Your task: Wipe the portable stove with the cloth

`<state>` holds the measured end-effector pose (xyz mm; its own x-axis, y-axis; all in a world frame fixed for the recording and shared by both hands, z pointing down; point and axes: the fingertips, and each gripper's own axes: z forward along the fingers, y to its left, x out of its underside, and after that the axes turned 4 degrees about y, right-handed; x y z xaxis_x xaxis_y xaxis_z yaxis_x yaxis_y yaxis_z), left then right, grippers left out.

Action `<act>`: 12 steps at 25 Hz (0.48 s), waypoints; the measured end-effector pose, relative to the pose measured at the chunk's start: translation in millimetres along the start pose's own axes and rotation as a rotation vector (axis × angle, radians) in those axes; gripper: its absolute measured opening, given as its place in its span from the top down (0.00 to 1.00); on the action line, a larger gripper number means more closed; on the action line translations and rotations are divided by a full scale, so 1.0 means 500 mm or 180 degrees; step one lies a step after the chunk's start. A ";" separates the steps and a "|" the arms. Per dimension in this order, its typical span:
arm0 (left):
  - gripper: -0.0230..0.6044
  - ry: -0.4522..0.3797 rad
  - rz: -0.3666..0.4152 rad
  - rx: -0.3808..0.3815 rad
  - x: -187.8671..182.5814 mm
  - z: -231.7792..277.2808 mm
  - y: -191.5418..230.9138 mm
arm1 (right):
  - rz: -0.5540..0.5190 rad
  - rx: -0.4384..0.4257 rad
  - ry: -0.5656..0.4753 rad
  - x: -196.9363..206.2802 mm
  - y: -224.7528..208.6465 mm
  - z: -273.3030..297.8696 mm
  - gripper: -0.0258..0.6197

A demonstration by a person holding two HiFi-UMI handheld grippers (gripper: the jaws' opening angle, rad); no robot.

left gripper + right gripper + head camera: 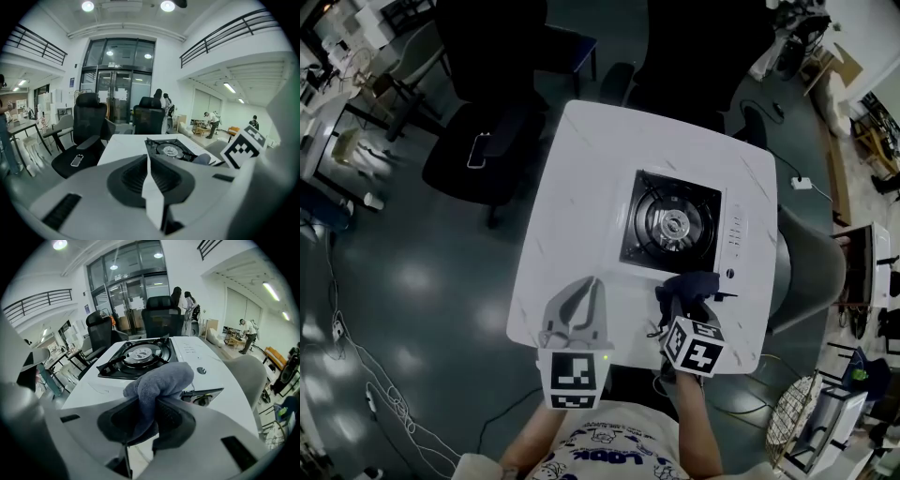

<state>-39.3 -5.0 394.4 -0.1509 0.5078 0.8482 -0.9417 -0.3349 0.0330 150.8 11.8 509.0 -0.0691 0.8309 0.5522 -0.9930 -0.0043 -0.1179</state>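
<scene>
The portable stove (682,230) sits on the right half of a white table (572,225), with a black burner well and a white control strip on its right side. In the right gripper view the stove (140,357) lies just ahead. My right gripper (680,300) is shut on a grey-blue cloth (692,284) at the stove's near edge; the cloth (157,385) bulges out from between the jaws. My left gripper (581,305) hovers over the table's near left part, shut with nothing in it. The left gripper view shows the stove (171,150) ahead to the right.
Black office chairs (487,141) stand beyond the table's far left side, one with a phone (476,150) on its seat. A grey chair (811,272) is at the table's right. Cables trail on the dark floor (356,366) to the left.
</scene>
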 end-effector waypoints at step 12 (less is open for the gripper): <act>0.91 -0.0009 -0.0102 -0.0172 0.005 -0.018 0.043 | -0.0263 -0.0270 0.0079 -0.011 0.089 0.024 0.81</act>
<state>-62.7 -3.9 392.5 -0.1197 0.5154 0.8486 -0.9608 -0.2753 0.0316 105.7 0.5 510.8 0.0161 0.8399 0.5425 -0.9835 0.1111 -0.1428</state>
